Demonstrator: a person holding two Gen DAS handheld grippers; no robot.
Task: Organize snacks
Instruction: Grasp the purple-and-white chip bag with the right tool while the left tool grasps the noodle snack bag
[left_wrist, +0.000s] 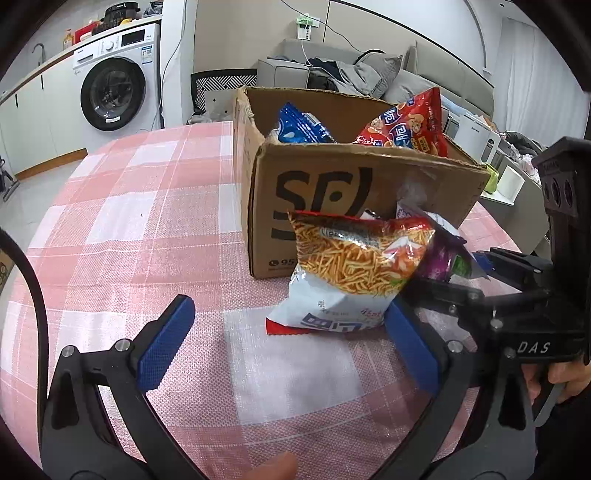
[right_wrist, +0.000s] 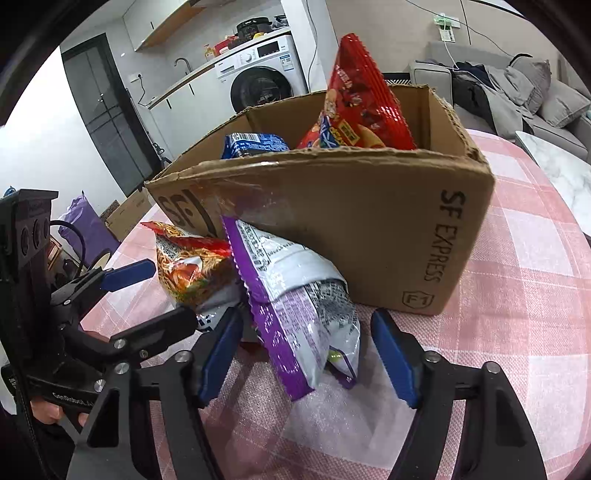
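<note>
The purple snack bag (right_wrist: 295, 306) leans against the cardboard box (right_wrist: 369, 229) at centre frame, between the right gripper (right_wrist: 310, 354) pads — neither pad visibly pressing it, so the jaws stand part-spread around it. The step looks like grasping; next comes closing, then lifting it over the box rim. Only the left view shows the left gripper (left_wrist: 288, 343) spread wide, the noodle-snack bag (left_wrist: 354, 273) beside its right pad — unheld.
</note>
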